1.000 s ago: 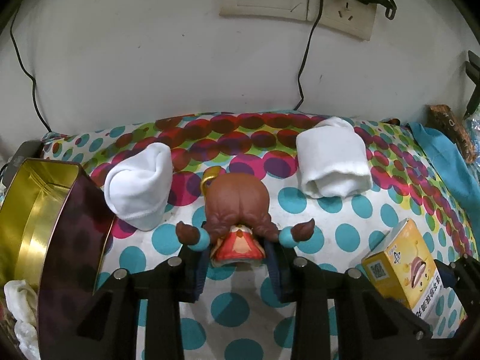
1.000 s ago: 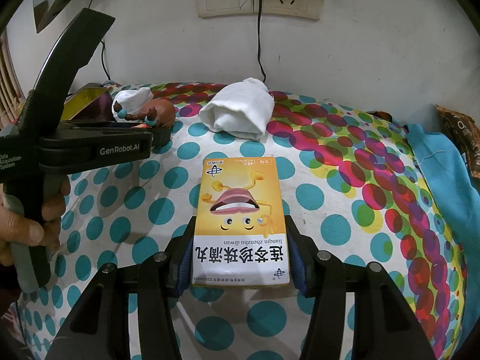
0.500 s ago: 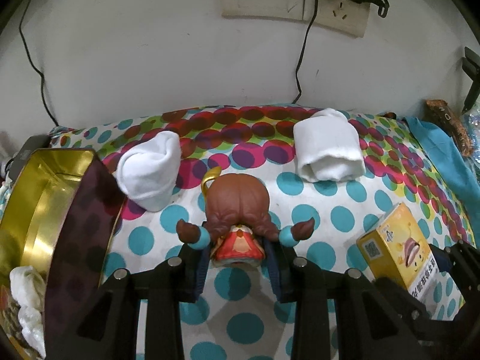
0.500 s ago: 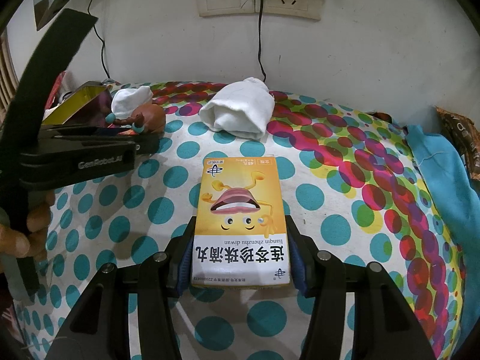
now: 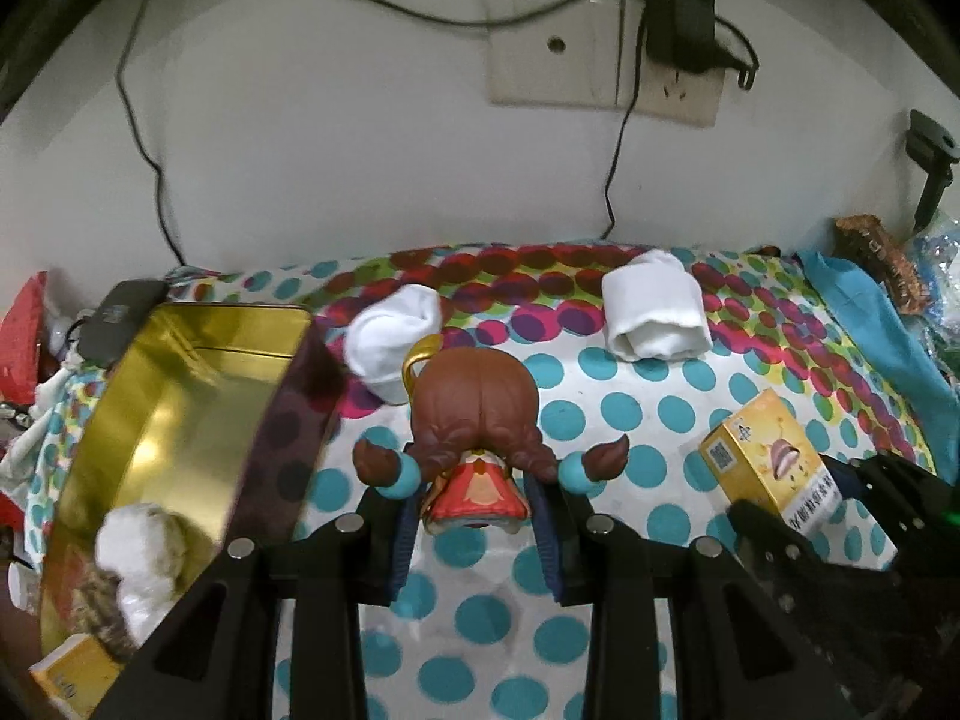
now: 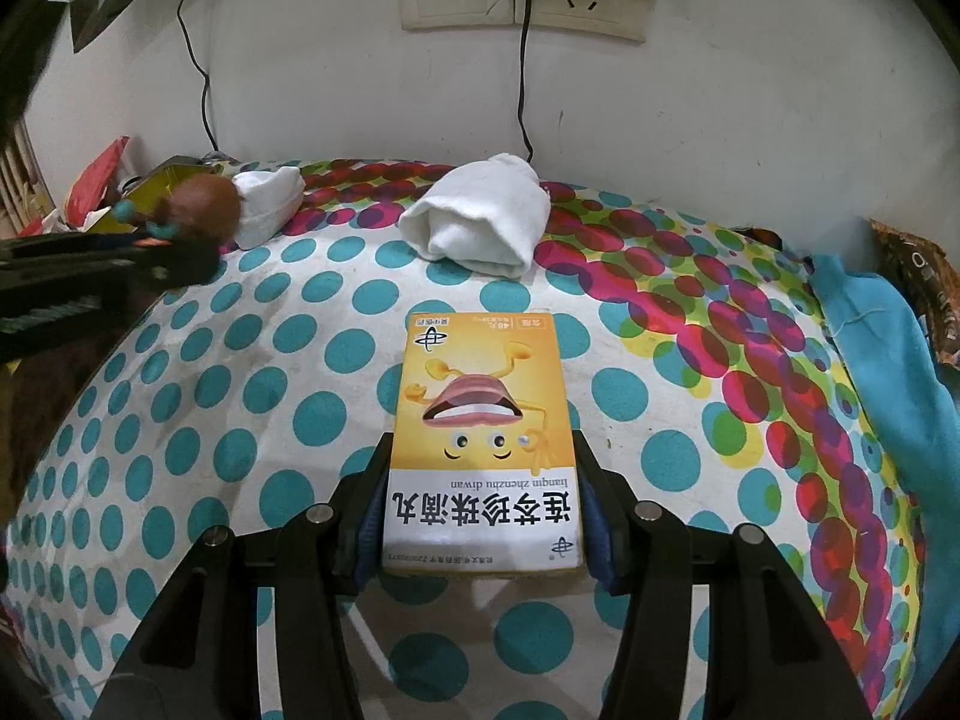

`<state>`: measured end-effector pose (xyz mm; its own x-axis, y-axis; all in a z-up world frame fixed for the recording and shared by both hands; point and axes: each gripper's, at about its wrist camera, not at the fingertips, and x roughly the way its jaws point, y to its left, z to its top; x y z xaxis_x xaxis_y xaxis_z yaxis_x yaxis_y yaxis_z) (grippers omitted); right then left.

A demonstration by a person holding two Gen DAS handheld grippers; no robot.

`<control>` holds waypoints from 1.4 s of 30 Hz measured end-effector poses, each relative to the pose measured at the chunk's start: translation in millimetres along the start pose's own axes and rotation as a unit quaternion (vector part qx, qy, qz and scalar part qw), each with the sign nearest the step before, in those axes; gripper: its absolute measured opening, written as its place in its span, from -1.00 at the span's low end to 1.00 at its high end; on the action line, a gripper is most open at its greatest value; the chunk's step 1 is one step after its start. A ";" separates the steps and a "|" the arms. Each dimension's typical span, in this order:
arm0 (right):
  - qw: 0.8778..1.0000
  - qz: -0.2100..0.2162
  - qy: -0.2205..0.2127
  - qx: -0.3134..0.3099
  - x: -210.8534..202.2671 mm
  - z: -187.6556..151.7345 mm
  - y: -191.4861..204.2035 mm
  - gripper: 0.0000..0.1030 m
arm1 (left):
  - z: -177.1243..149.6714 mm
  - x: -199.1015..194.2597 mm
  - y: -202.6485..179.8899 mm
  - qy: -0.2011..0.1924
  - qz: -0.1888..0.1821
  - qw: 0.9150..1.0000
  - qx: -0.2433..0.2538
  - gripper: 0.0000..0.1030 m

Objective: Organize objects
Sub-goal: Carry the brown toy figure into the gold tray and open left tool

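Doll [image 5: 474, 414] sits clamped at its red skirt between the fingers of the left gripper [image 5: 477, 516], head pointing away, above the dotted cloth [image 5: 606, 414] beside the gold tin [image 5: 198, 396]. Yellow box [image 6: 483, 444] lies flat, gripped at its white end by the right gripper [image 6: 483, 519]. The tin holds white wadding [image 5: 141, 546] and another small yellow box [image 5: 72, 678] at its near end.

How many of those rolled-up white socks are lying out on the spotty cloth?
2. One rolled sock lies beside the gold tin, just behind the doll's head. The other rolled sock lies farther right, near the wall. More may be hidden inside the tin.
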<state>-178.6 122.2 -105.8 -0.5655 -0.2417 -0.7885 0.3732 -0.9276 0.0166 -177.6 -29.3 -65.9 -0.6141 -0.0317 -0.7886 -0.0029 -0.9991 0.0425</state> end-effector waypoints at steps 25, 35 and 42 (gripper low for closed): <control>1.000 -0.004 0.000 -0.002 0.7 -1.4 3.3 0.00 | -41.0 -79.3 149.0 0.004 0.074 0.995 -0.073 -0.35; 1.000 -0.005 0.000 -0.002 0.6 -1.5 3.4 0.00 | -57.2 -49.5 153.7 0.034 0.079 0.994 -0.072 -0.35; 1.000 -0.005 0.000 -0.002 0.5 -1.3 3.9 0.00 | -61.0 -38.3 155.5 0.034 0.086 0.993 -0.069 -0.35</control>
<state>-176.5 118.8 -106.9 -0.5695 -0.2315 -0.7887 0.3696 -0.9292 0.0058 -106.4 -185.1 -66.5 -0.5423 -0.1988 -0.8164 0.2078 -0.9732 0.0990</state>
